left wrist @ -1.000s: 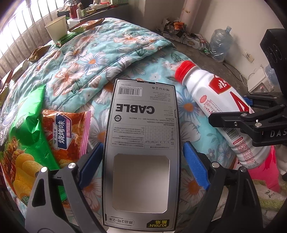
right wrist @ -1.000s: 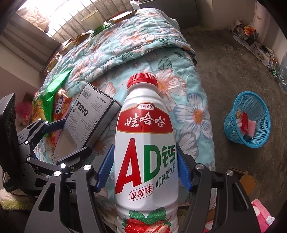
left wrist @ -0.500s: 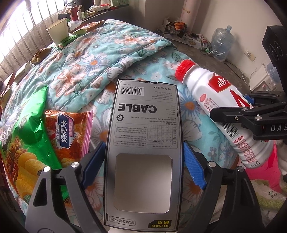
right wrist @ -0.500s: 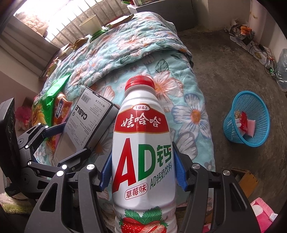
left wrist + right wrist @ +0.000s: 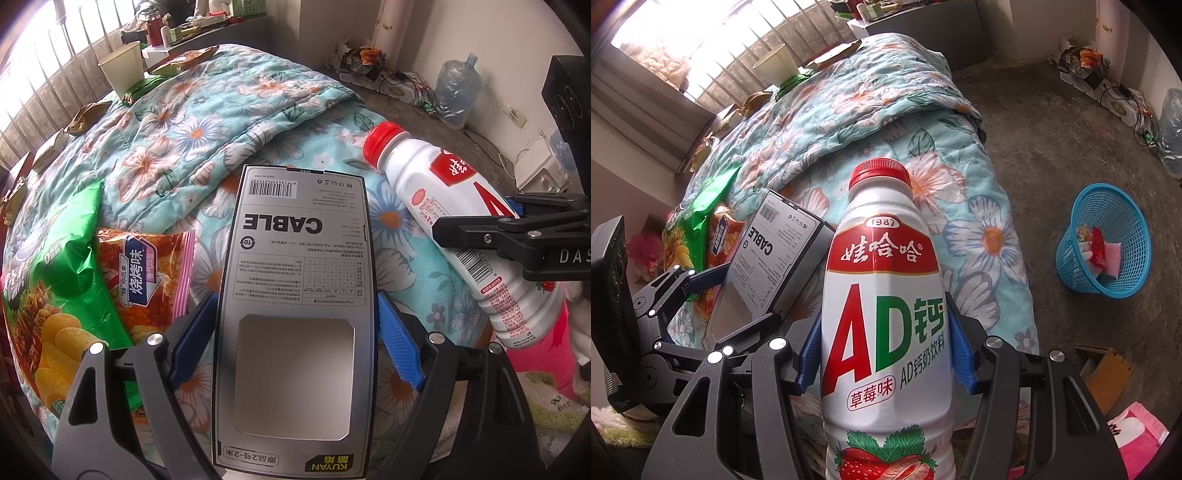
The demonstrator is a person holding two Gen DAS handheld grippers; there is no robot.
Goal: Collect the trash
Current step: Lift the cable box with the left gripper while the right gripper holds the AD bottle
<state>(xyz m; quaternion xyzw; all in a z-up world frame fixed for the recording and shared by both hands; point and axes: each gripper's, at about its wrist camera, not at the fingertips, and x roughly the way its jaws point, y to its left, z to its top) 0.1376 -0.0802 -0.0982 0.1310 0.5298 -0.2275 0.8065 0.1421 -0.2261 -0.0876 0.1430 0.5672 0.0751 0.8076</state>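
The left gripper [image 5: 295, 343] pinches a grey cable box [image 5: 295, 295] between its blue jaws. The box is held above a floral quilt [image 5: 192, 122], its long axis running straight away from the camera, barcode end farthest. Just to its right, the right gripper [image 5: 884, 350] clamps a white strawberry milk bottle [image 5: 886, 314] at mid-body, its long axis along the jaws, red cap pointing forward over the bed. Chip bags [image 5: 74, 280] lie on the quilt. A blue basket [image 5: 1108, 240] sits on the floor.
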